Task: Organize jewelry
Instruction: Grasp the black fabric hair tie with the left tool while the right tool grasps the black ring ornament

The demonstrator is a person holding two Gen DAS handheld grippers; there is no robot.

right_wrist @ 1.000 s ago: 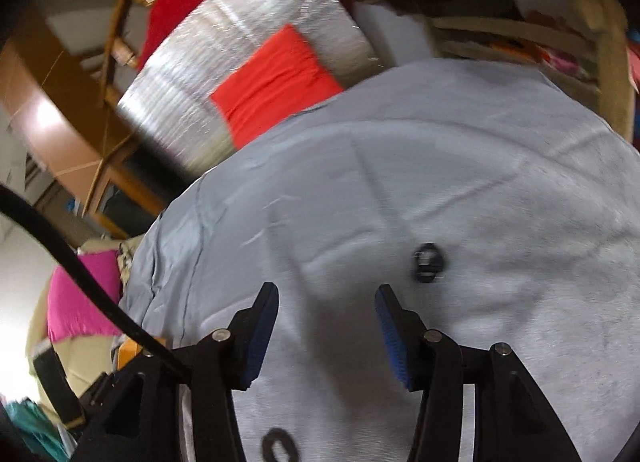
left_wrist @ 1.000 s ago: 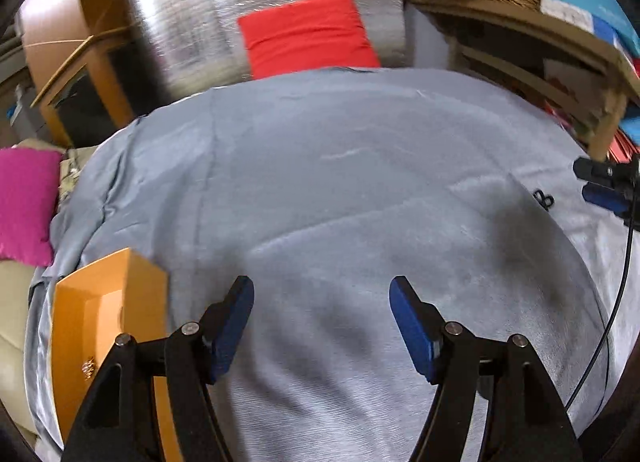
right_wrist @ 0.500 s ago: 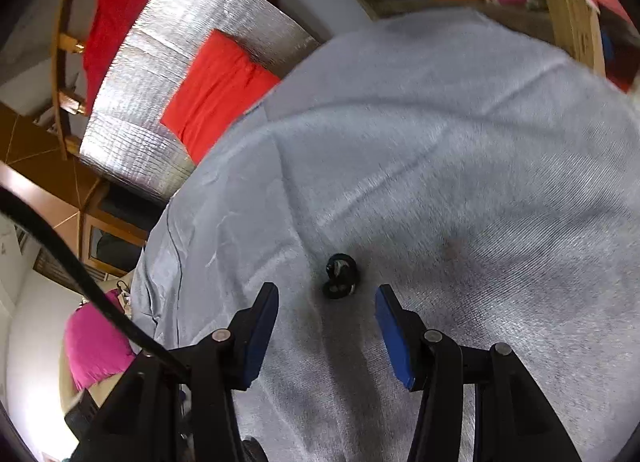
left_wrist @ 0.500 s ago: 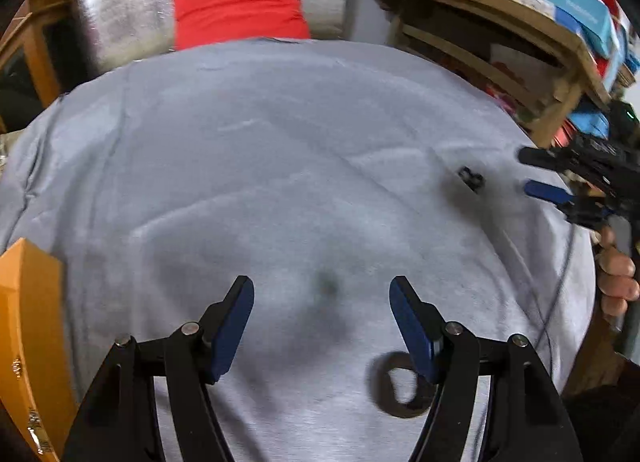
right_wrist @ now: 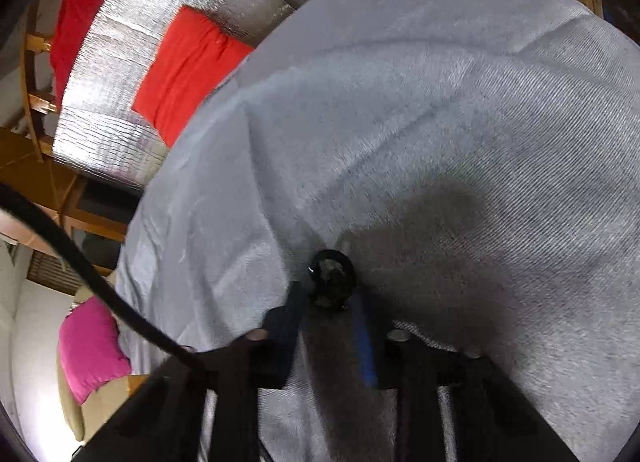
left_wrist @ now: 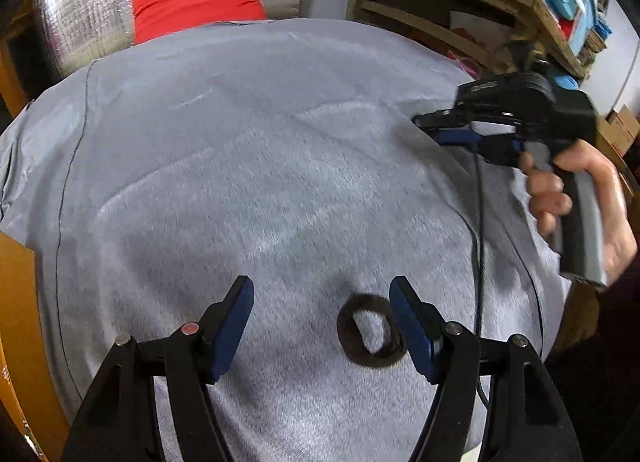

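Judging from how things lie, the organizing is at an early stage: both jewelry pieces in view are on the grey woven cloth (left_wrist: 248, 166) that covers the table, and neither has reached a container. Taking that cloth as the landmark, the dark brown oval ring-shaped band (left_wrist: 367, 336) lies flat near its front edge, just inside the right finger of the left gripper (left_wrist: 322, 322), whose blue pads are spread wide with the band between them but off-centre, close to touching the right pad. Nothing is gripped there yet.

Toward the cloth's right side, the right gripper (right_wrist: 330, 304) has its jaws drawn in around a small black ring with a dark knobby top (right_wrist: 331, 277). The picture is blurred by motion, so whether the pads already pinch it or only flank it I cannot tell; the ring seems to sit on the cloth.

An orange wooden box edge (left_wrist: 16, 302) shows at the cloth's left border; it is probably the destination, though its inside is hidden. What remains, by my reading, is securing both pieces, lifting them and carrying them there.
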